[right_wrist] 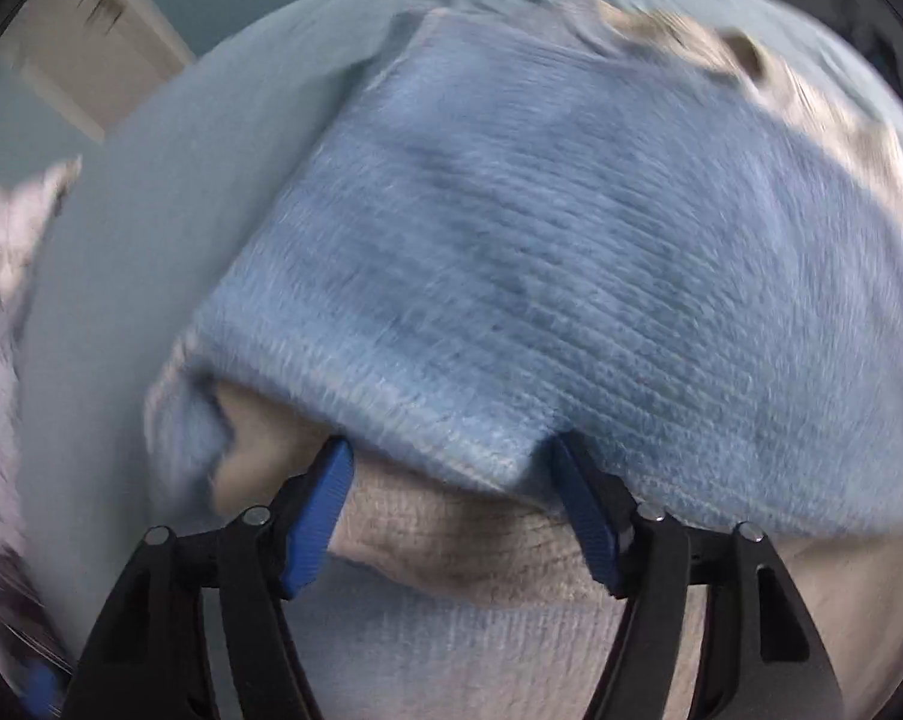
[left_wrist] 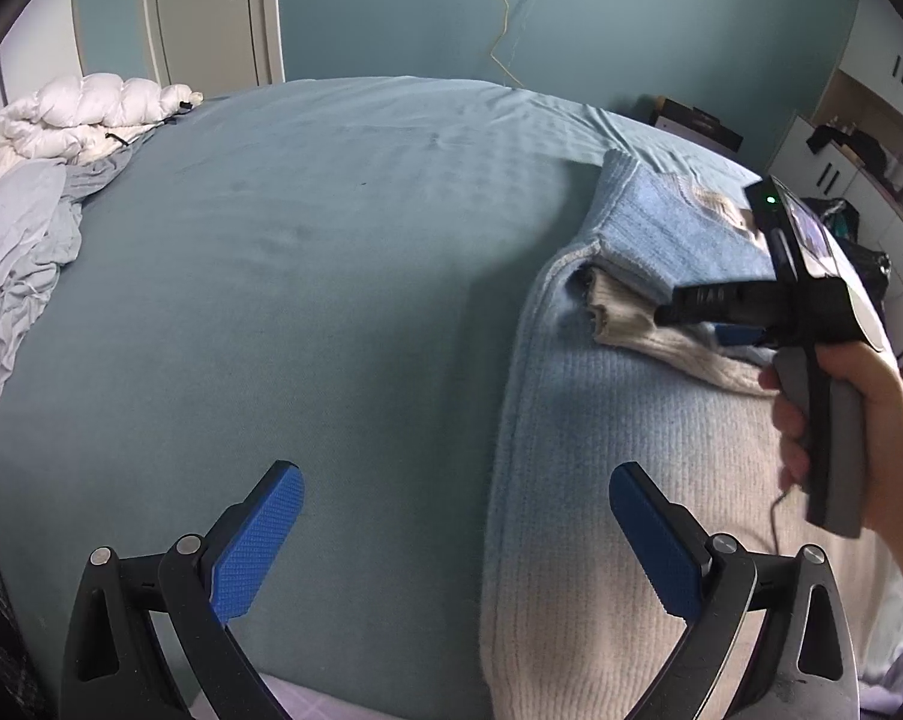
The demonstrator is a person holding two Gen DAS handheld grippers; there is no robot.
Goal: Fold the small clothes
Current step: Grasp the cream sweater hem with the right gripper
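A blue and cream knit sweater point(left_wrist: 619, 420) lies on the bed at the right, with its blue upper part folded over the cream cuffs. My left gripper point(left_wrist: 454, 495) is open and empty, low over the sheet at the sweater's left edge. My right gripper point(left_wrist: 691, 324), held by a hand, reaches into the fold. In the right wrist view the right gripper point(right_wrist: 451, 456) is open, its fingertips tucked under the edge of the blue folded layer point(right_wrist: 541, 276) and above the cream part point(right_wrist: 451, 534). That view is motion-blurred.
The bed has a teal sheet point(left_wrist: 307, 252). A white puffy duvet point(left_wrist: 79, 114) and crumpled grey bedding point(left_wrist: 13, 276) lie at the far left. A teal wall, a white door and cabinets with clutter point(left_wrist: 859, 162) stand behind.
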